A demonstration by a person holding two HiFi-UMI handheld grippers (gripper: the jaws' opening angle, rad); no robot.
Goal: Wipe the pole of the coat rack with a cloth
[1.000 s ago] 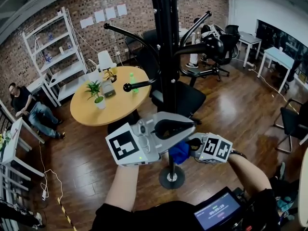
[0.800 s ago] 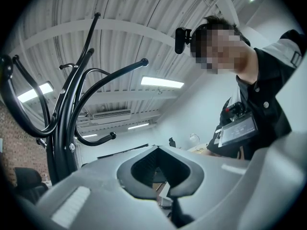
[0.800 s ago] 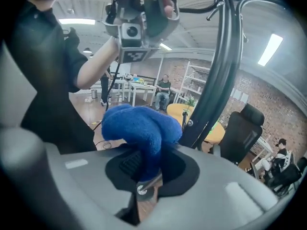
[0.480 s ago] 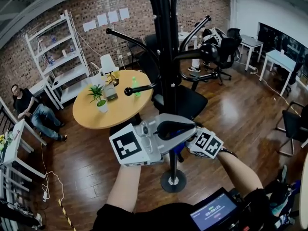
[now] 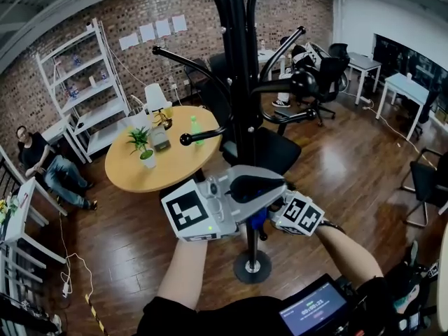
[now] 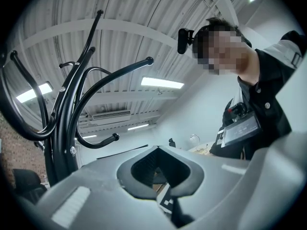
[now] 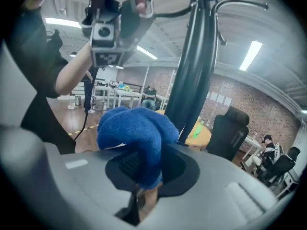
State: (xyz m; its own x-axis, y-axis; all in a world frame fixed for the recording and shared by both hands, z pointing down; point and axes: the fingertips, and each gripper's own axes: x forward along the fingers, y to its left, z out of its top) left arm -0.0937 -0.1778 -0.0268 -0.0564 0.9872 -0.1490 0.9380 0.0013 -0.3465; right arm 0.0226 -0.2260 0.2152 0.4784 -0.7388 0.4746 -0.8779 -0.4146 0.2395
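Blue cloth sat clamped in the right gripper, just beside the black pole; left gripper was closed, empty.

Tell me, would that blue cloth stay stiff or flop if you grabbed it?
Probably floppy: the blue cloth bunches into a soft lump above the right gripper pinching it. Likely light too: one pinch holds it up. It looks fuzzy, so it shouldn't slip easily.
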